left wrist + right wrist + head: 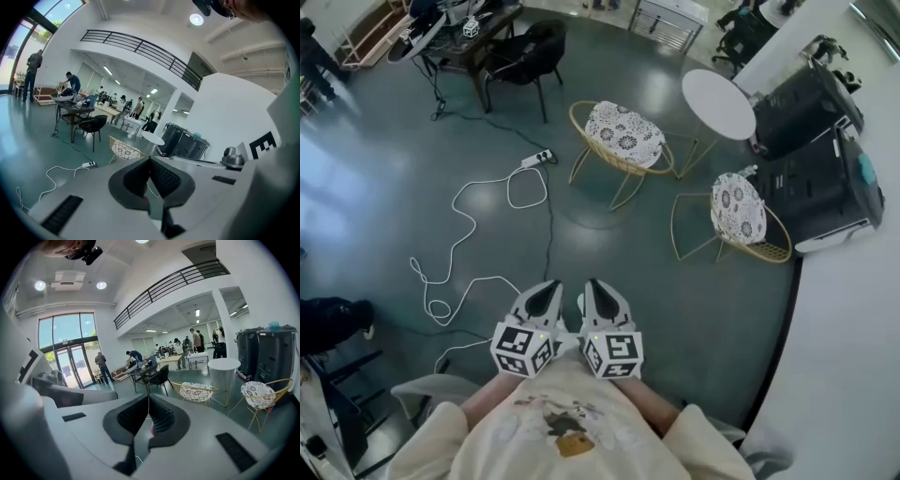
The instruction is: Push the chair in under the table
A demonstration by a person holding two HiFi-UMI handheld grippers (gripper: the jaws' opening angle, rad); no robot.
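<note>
Two gold wire chairs with patterned white cushions stand by a small round white table point(718, 103). One chair point(622, 139) is left of the table, the other point(739, 212) is in front of it. The right gripper view shows the table point(224, 364) and both chairs point(197, 391) point(257, 394); the left gripper view shows one chair point(123, 148) and the table point(152, 138). My left gripper point(547, 292) and right gripper point(598, 292) are held side by side close to my body, well short of the chairs. Both are shut with nothing between the jaws.
A white cable point(464, 234) and a power strip point(537, 159) lie on the dark floor to the left. A dark desk with a black chair point(525, 52) stands at the far left. Black cases point(820, 169) line the white wall on the right. People stand far off.
</note>
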